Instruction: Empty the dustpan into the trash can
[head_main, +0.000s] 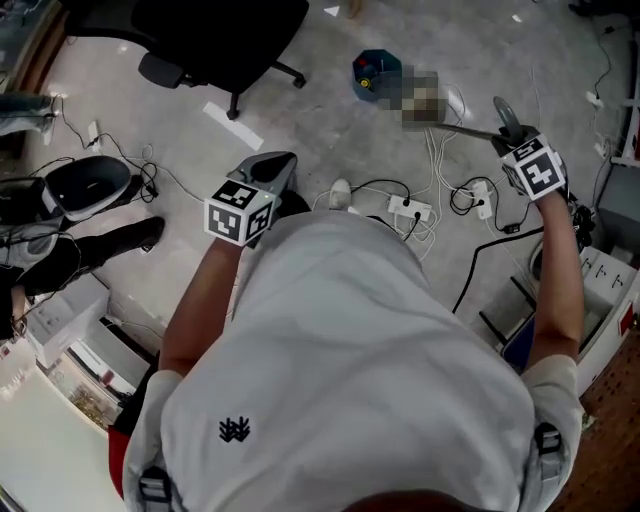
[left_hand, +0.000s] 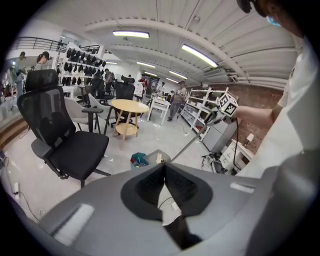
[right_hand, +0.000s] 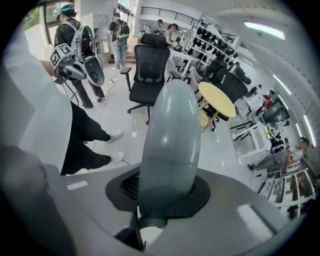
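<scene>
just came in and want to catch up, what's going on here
A person holds a gripper in each hand. The right gripper is shut on the grey handle of a long dustpan, whose pan is down by the floor beside the blue trash can. The left gripper is shut and empty. Nothing shows the pan tipped into the can yet.

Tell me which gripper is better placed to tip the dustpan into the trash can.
Right. The right gripper is shut on the dustpan handle, and the dustpan sits beside the blue trash can. The left gripper is shut and empty.
</scene>
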